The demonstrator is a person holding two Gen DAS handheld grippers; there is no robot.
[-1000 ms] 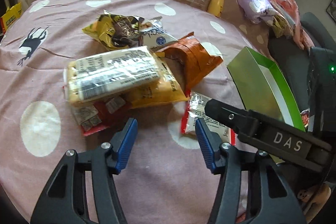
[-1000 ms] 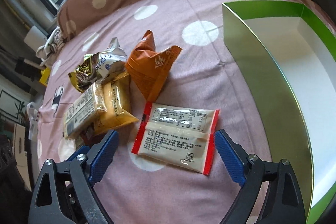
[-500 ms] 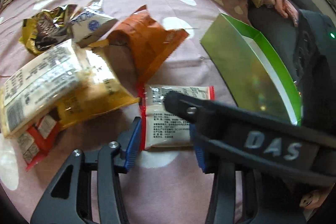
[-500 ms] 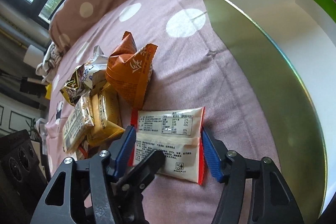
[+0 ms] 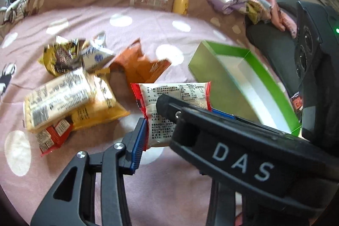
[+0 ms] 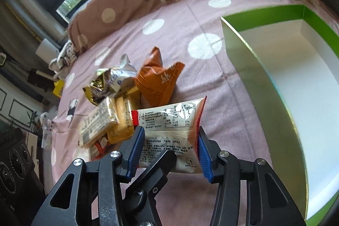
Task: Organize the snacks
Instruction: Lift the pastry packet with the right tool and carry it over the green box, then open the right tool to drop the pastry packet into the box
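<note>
On the left of the bed (image 6: 186,20), the remaining snacks (image 6: 110,118) are lying heaped together, waiting their turn. In the middle, the right claw (image 6: 169,150) is closing on the red-edged white packet (image 6: 175,120), pads pressing its two side edges, while the left claw (image 5: 178,126) is also closing against it, apparently steadying. To the right, the green box (image 6: 262,12) is sitting open to receive it.

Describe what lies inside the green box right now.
The green box shows only a bare white floor and inner walls; no snack is in it. The near wall hides the floor strip just behind it, and the box's near end runs out of frame.
</note>
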